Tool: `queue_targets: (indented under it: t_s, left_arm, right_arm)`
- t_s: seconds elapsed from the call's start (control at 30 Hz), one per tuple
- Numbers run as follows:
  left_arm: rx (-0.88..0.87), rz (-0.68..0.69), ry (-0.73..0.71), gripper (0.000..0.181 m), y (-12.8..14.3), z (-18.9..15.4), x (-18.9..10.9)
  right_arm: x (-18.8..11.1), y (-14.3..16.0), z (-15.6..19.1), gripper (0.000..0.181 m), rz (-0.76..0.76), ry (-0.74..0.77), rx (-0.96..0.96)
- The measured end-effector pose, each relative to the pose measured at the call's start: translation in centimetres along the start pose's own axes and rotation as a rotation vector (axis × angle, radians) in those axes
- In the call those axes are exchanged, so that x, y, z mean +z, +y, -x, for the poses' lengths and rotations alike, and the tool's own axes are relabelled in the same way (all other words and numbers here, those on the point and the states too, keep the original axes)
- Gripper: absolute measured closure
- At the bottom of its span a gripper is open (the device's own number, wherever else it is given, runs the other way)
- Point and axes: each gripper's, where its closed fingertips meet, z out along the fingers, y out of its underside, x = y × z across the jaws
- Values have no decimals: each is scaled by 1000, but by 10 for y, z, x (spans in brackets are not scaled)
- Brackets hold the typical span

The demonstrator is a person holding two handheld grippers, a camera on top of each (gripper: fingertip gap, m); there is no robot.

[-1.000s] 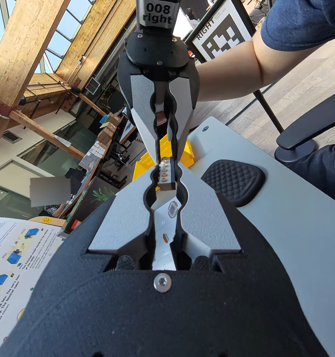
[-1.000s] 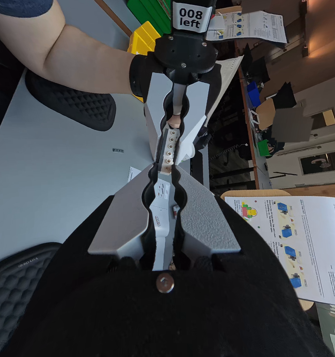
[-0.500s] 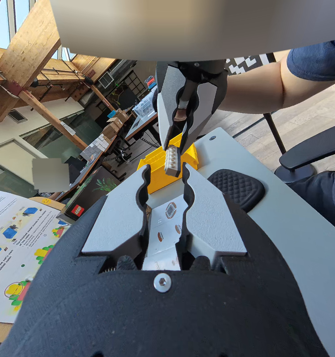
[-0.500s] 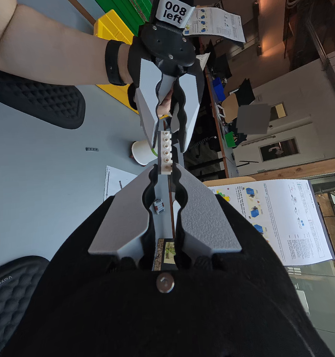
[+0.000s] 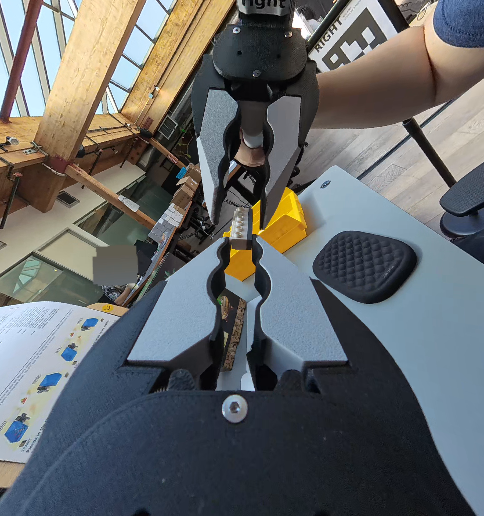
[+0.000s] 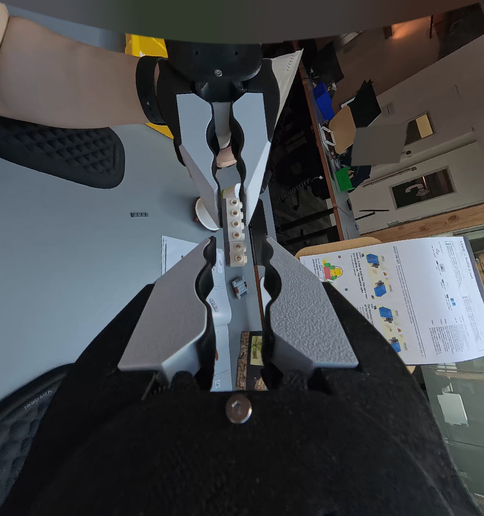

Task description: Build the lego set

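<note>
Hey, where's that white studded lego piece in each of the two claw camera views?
Left wrist view: the white studded piece is centre frame, pinched in the left claw tips.
Right wrist view: it is centre, slightly above the middle, its lower end between the open right claw tips.
Shared landmark: the instruction sheet, lower left in the left view, right side in the right view.

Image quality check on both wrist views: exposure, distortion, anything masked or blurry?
Left wrist view: bright skylight, strong fisheye bend, lego piece sharp, grey patch laid over mid-left. Right wrist view: dimmer room, blur band along the top edge, arm soft, lego piece crisp.
</note>
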Motion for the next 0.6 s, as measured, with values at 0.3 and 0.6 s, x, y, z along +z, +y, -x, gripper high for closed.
queue_targets:
  t_s: [0.3, 0.6]
  left_arm:
    - [-1, 8, 0, 169, 0, -2, 6]
    - [6, 49, 4, 169, 6, -4, 10]
  right_arm:
    - [15, 19, 3, 167, 206, 1, -125]
    - [18, 29, 2, 169, 271, 50, -194]
